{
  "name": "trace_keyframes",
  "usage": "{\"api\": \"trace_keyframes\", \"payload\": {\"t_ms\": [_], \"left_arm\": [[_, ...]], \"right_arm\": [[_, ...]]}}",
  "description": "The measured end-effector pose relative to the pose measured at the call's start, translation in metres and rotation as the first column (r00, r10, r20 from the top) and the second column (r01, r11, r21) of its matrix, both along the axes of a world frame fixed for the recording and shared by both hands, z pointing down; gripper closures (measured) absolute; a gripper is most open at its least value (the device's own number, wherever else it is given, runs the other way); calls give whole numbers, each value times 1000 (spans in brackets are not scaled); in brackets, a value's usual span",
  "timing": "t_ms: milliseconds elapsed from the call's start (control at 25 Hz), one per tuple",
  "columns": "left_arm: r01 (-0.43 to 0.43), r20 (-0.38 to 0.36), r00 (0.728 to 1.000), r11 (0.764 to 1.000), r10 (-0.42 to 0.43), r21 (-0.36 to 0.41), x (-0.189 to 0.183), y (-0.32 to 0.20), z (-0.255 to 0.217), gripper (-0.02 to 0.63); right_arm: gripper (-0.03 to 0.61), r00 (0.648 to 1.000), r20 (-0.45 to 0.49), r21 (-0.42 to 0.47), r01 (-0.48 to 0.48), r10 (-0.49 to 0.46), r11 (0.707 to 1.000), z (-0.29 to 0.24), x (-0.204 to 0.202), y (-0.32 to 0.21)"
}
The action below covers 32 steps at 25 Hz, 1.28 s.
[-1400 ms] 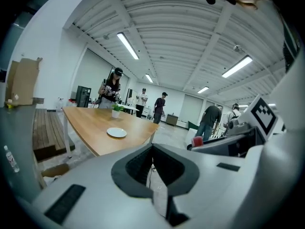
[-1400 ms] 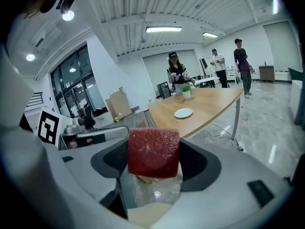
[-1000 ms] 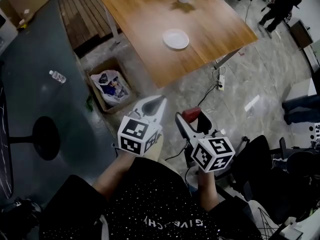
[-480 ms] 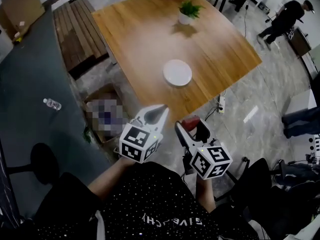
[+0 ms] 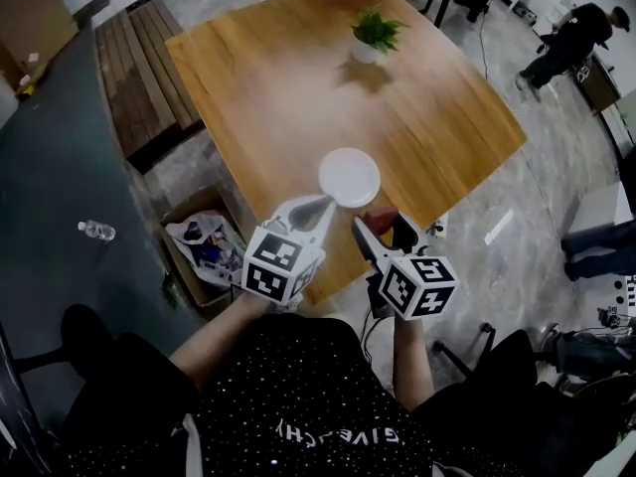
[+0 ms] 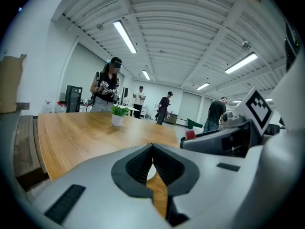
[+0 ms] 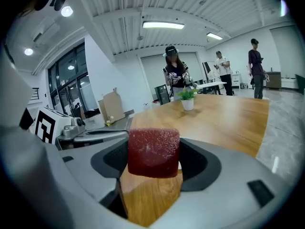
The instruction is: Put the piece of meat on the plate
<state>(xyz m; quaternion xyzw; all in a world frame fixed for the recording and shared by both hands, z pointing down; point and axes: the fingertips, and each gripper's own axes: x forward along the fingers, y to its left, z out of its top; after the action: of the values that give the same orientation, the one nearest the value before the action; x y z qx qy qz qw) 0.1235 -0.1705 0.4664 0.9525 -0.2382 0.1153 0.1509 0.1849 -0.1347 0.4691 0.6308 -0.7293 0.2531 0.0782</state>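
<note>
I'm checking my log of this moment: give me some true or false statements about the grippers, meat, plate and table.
1. The right gripper holds the meat. True.
2. The meat lies on the plate. False: the plate is bare; the meat is between the right gripper's jaws.
3. The left gripper is wide open. False: its jaws are together, with nothing between them.
4. A plant stands on the table. True.
</note>
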Motion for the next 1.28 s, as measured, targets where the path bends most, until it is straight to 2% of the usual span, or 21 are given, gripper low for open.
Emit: {"api": "trace_keyframes", "payload": {"t_ms": [360,560,720,880,1160,1280], "left_arm": [[79,31,996,996,-78,-29,21,-46,20,604],[135,25,991,989,-134,-55,31,-74,41,604],[149,42,988,987,-146,-66,39,-90,57,604],[181,74,982,979,-175,-98,39,-99,76,604],[189,131,976,974,-172,-125,34,-107,101,604],[194,132,975,972,-177,-133,35,-109,100,604]], "right_arm": [[261,991,-36,-87,122,-125,989,28,21,-76],[261,980,-64,-173,173,-187,970,58,29,-105],[261,974,-55,-246,201,-221,948,83,33,-123],[261,958,-38,-357,254,-286,899,110,32,-133],[261,899,-83,-543,320,-429,776,139,23,-136],[261,888,-95,-587,315,-451,745,145,24,-139]]}}
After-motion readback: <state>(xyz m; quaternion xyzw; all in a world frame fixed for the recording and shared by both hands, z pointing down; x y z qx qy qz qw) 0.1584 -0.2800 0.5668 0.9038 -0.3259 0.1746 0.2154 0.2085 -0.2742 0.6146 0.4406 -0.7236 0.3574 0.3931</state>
